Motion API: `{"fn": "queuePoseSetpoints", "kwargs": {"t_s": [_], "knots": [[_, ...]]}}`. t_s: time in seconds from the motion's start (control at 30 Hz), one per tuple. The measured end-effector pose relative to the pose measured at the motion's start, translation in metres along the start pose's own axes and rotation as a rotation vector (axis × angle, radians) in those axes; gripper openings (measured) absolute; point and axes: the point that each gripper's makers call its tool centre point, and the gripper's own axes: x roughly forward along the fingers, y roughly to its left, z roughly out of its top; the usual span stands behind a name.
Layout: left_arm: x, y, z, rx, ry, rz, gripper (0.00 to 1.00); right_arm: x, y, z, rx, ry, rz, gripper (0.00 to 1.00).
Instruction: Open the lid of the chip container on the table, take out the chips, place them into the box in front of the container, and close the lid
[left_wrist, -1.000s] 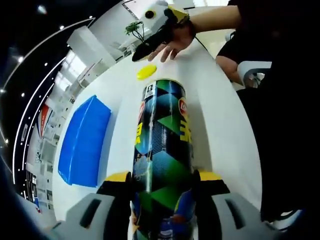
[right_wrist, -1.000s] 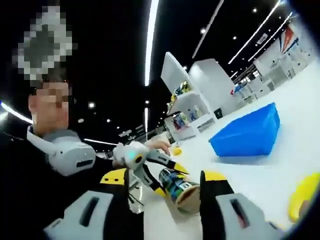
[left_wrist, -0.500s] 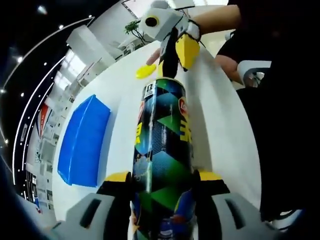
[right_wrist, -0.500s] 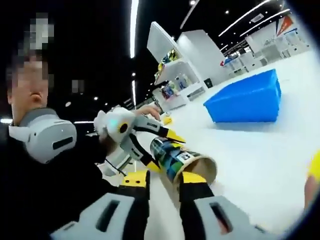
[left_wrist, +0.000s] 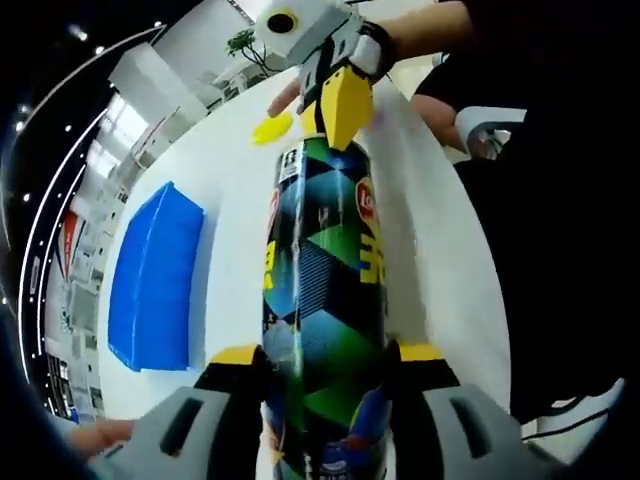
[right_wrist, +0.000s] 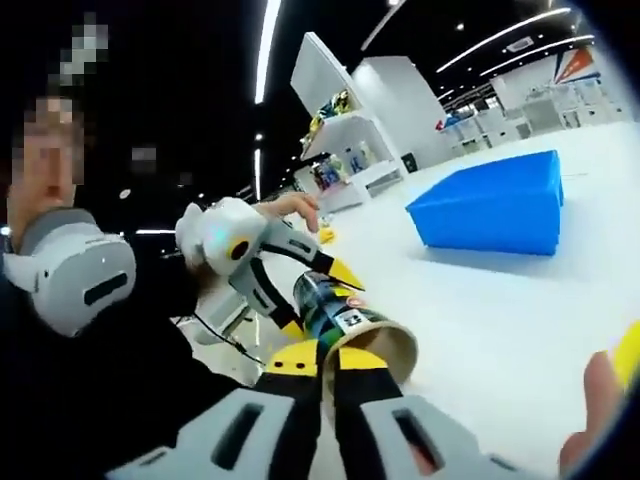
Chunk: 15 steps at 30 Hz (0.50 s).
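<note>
The left gripper (left_wrist: 325, 362) holds the chip can (left_wrist: 323, 290) above the counter (left_wrist: 440, 250); the right gripper (right_wrist: 327, 360) is pinched narrow on its open rim

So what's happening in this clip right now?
A person is working with a hand-held tool in each hand. The left tool is clamped around the body of the chip can, holding it tipped over the white table. The right tool has its jaws nearly closed at the can's open mouth, apparently reaching for the chips. The yellow lid is already off, lying on the table. The blue box sits nearby on the table; whether anything is in it can't be seen.
</note>
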Motion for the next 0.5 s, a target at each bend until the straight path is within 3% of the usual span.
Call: {"fn": "queuePoseSetpoints", "kwargs": {"t_s": [0.07, 0.17, 0.3, 0.37, 0.5], "knots": [[-0.003, 0.003, 0.007, -0.050, -0.034, -0.001, 0.49, -0.003, 0.005, 0.015, 0.038, 0.025, -0.021, 0.01], [-0.006, 0.008, 0.018, -0.107, -0.098, 0.007, 0.49, -0.007, 0.011, 0.033, 0.072, 0.117, -0.082, 0.01], [-0.010, 0.017, 0.040, -0.192, -0.247, 0.026, 0.49, -0.012, 0.025, 0.061, 0.099, 0.279, -0.195, 0.01], [-0.013, 0.020, 0.050, -0.230, -0.313, 0.031, 0.49, -0.009, 0.038, 0.078, 0.038, 0.330, -0.208, 0.01], [-0.015, 0.027, 0.071, -0.318, -0.479, 0.049, 0.49, -0.003, 0.053, 0.097, -0.056, 0.465, -0.304, 0.01]]}}
